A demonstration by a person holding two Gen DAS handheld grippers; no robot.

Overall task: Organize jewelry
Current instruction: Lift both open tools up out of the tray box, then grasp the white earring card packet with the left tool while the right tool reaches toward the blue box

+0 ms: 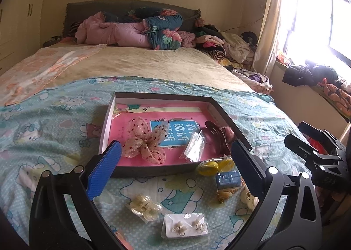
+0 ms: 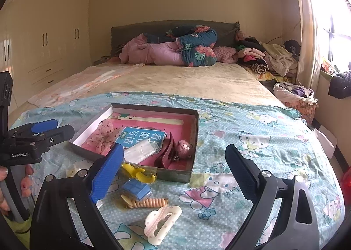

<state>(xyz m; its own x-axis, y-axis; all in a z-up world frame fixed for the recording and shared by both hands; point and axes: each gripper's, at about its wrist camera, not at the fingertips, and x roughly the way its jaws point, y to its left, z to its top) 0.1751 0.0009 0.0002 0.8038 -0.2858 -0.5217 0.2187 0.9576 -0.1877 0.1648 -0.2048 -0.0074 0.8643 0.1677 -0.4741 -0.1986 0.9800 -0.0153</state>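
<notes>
A shallow grey box [image 1: 162, 96] with a pink lining lies on the cartoon-print bedsheet. Inside it are a dotted pink bow [image 1: 144, 143], a clear packet [image 1: 194, 147] and a dark red claw clip [image 1: 216, 138]. In front of it lie a yellow clip [image 1: 210, 166], a small blue box [image 1: 227, 181], a translucent clip [image 1: 144, 207] and an earring card [image 1: 186, 226]. My left gripper [image 1: 175, 149] stands open above these, holding nothing. My right gripper [image 2: 174, 151] is open and holds nothing, over a spiral hair tie [image 2: 151, 203] and a cloud-shaped clip [image 2: 162, 223].
Folded quilts [image 2: 175, 50] sit at the headboard, with a clothes pile [image 2: 263, 57] on the bed's far right. A wardrobe [image 2: 43, 41] lines the left wall. Clothes cover the window sill [image 1: 311, 74]. A person's hand [image 2: 3, 184] holds the left gripper's handle.
</notes>
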